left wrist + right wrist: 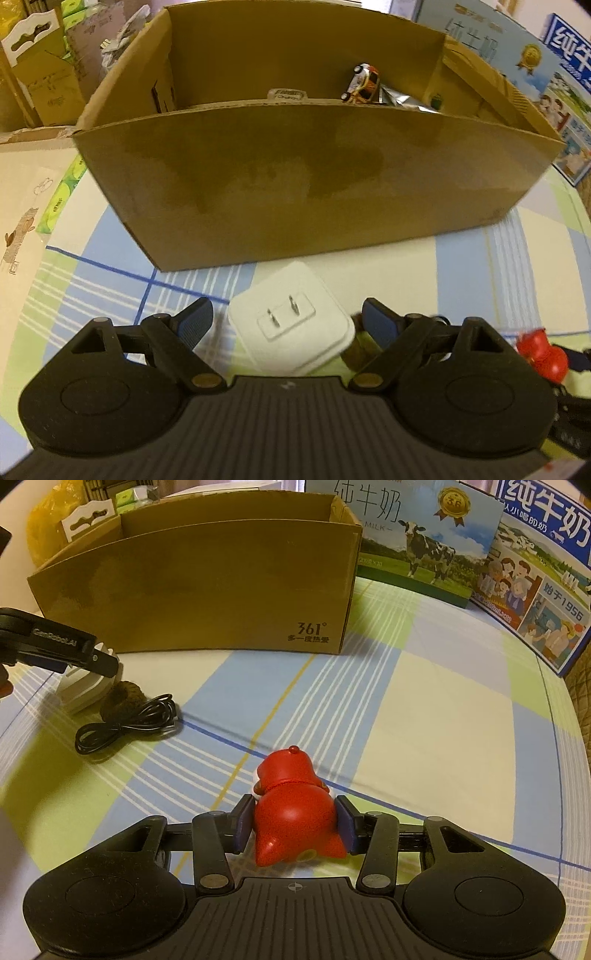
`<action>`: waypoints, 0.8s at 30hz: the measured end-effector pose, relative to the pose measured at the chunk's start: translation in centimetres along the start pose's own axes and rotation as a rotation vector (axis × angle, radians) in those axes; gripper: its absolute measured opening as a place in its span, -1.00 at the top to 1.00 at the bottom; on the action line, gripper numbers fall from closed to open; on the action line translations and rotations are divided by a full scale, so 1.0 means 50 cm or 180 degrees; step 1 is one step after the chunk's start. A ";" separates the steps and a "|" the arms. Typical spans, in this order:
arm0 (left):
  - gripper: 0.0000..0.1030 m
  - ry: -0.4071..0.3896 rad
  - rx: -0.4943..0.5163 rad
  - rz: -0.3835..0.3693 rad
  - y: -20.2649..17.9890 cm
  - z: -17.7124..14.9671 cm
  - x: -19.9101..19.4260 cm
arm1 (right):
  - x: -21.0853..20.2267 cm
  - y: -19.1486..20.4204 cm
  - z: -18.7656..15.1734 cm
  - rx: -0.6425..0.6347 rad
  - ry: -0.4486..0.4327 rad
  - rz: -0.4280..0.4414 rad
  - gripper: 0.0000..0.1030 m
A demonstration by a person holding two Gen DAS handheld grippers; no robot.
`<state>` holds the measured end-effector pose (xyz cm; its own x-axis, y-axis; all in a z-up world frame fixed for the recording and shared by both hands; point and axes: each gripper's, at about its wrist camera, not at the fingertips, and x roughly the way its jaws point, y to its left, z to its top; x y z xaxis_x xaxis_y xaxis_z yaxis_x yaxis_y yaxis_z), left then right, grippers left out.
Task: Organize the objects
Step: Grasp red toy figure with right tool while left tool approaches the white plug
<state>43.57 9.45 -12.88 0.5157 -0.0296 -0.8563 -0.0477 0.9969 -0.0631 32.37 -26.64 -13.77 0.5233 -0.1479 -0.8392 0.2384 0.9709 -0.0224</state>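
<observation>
My left tongs (286,319) stand apart around the white charger (291,325), rigid, light, smooth: grip its flat sides. My right tongs (294,825) clamp the hard, glossy red figurine (295,812).

red toy (295,812), white charger (291,317), brown box (295,184), plaid cloth (406,720).

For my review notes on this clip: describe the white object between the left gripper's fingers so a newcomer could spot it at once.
Start at the open cardboard box on the checked cloth. Just in front of its near wall lies a white power adapter, between the open fingers of the left gripper. It is the only white, square, flat block there, two metal prongs pointing up, unlike the brown lump and coiled black cable beside it.
</observation>
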 end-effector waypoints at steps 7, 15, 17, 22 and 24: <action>-0.38 0.0068 -0.0067 -0.0029 0.036 -0.014 0.005 | -0.001 -0.001 -0.001 0.0009 0.0008 0.0020 0.15; -0.32 0.0074 -0.0051 0.0026 0.096 -0.053 -0.021 | -0.001 0.004 -0.002 -0.0041 0.0040 0.0040 0.15; -0.33 0.0039 0.0028 0.0034 0.093 -0.052 -0.024 | -0.003 0.006 -0.001 -0.0075 0.0035 0.0049 0.15; -0.44 -0.0032 0.0415 0.0036 0.068 -0.034 -0.011 | -0.005 0.008 0.001 -0.0110 0.0011 0.0039 0.15; -0.43 -0.0025 0.0567 0.0034 0.059 -0.029 -0.002 | -0.005 0.007 0.002 -0.0111 0.0015 0.0044 0.14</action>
<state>42.13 12.26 -13.75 0.5226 -0.0191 -0.8524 0.0988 0.9944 0.0383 32.41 -26.29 -13.51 0.5223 -0.1334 -0.8422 0.2025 0.9788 -0.0295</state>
